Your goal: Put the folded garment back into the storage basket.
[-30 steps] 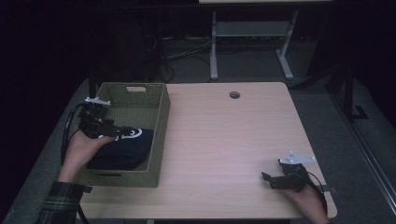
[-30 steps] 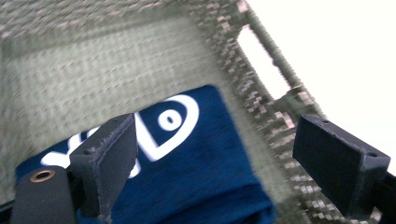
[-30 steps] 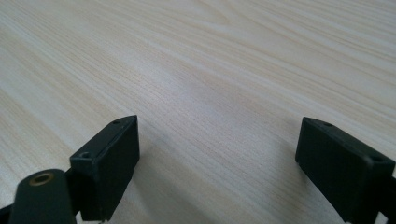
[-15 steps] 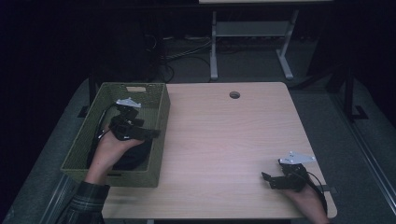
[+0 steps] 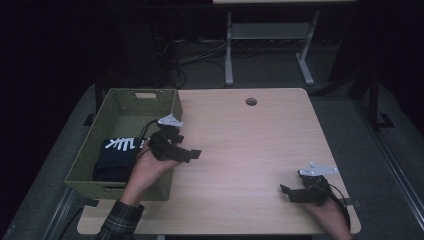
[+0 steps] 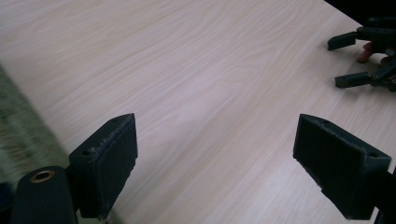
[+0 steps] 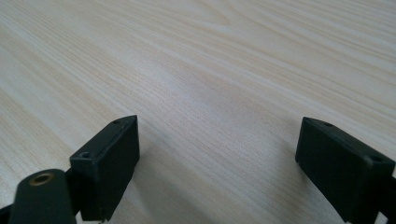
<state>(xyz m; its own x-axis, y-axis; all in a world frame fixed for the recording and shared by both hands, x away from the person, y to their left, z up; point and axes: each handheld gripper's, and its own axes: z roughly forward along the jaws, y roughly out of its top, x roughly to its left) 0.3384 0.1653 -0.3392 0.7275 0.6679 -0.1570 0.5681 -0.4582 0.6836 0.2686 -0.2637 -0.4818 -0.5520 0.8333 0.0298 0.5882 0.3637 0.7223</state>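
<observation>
Dark floor and a tangle of cables surround the pale wood tabletop [image 5: 250,150], which has a small round cable hole [image 5: 251,101] near its 12 o'clock edge. At the 9 o'clock side of the tabletop stands an olive woven basket [image 5: 172,107], and inside it, toward its near end, lies a folded black garment with a white print [image 5: 117,156]; what the print shows is hard to make out from the high view. The left gripper [image 5: 192,154] is held above the basket's right wall, pointing toward 3 o'clock over the bare wood, with the person's left hand [image 5: 150,172] and a plaid sleeve [image 5: 120,222] coming in from 6 o'clock. In the left gripper view its jaws stand wide apart with nothing between them, only wood grain below, and a blurred strip of the basket [image 6: 18,135] shows at 9 o'clock. The garment lies apart from this gripper, just beside it toward 9 o'clock, untouched. The right gripper [image 5: 286,192] rests low near the tabletop's 5 o'clock corner, well apart from the basket, pointing toward 9 o'clock; it also appears far off at 2 o'clock in the left gripper view [image 6: 343,60]. In the right gripper view its jaws are likewise spread, empty, over plain wood.
</observation>
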